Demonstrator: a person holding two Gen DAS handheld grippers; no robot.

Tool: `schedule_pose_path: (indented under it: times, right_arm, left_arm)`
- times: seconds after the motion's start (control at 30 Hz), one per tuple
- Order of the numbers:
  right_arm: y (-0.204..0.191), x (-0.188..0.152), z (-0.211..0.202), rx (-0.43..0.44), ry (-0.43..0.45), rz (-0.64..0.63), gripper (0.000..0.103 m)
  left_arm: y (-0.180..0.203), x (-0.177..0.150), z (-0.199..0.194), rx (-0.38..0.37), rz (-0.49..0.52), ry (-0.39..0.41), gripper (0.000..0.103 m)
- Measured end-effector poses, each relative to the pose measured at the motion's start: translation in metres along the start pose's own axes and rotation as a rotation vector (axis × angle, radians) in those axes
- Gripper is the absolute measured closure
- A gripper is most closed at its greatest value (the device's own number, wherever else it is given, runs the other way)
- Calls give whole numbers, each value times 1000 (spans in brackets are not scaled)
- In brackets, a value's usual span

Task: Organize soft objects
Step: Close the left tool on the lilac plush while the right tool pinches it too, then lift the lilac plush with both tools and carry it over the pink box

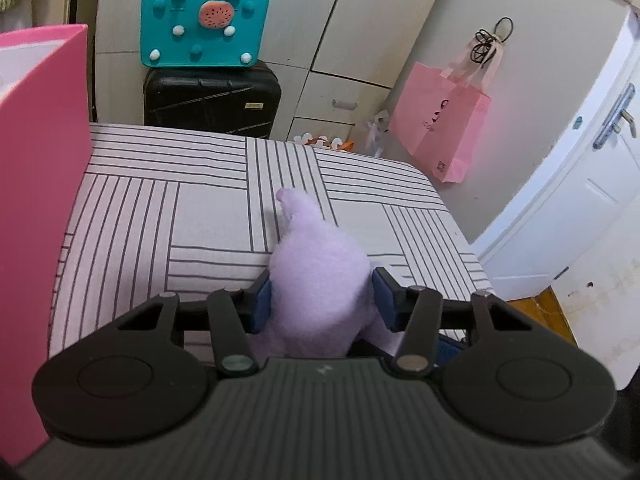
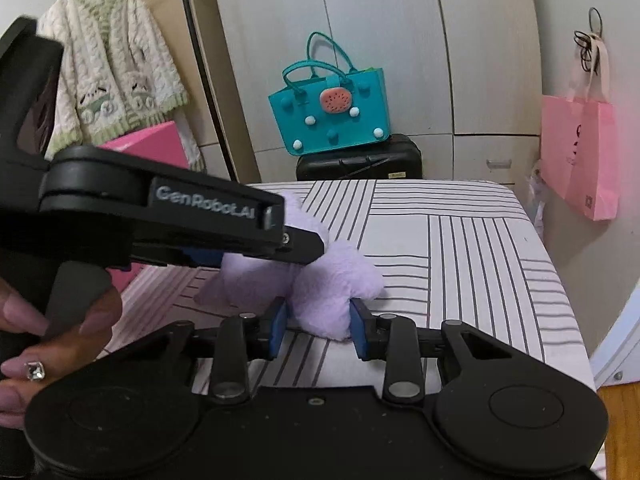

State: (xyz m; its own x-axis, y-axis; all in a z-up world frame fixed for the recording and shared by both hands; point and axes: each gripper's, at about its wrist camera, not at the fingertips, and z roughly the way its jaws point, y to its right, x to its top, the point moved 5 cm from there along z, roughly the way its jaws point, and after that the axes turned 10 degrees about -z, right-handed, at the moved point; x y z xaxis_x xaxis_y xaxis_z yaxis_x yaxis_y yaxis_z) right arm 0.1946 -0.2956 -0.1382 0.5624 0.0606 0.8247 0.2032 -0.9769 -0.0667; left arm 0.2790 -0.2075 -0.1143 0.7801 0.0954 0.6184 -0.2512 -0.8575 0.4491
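Both grippers are clamping one lilac plush toy lying at the near edge of the striped bed. The left gripper is squeezing its body, while the right gripper is pinching a limb.

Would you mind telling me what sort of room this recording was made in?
Most likely a bedroom at home: a bed with a striped cover, tall wardrobe doors behind it, a black suitcase under a teal bag, and a knitted cardigan hanging nearby.
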Motion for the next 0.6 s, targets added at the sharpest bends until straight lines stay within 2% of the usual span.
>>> schedule_pose_path:
  times: [0.27, 0.47, 0.6]
  right_arm:
    - [-16, -5, -25, -10, -9, -23, 62]
    - [-28, -6, -47, 2, 23, -39, 59]
    - [-33, -5, -58, 10, 20, -17, 59]
  left_arm:
    - [9, -15, -29, -12, 58, -20, 53]
    - [10, -22, -57, -37, 58, 2, 53]
    - [7, -25, -71, -69, 56, -14, 53]
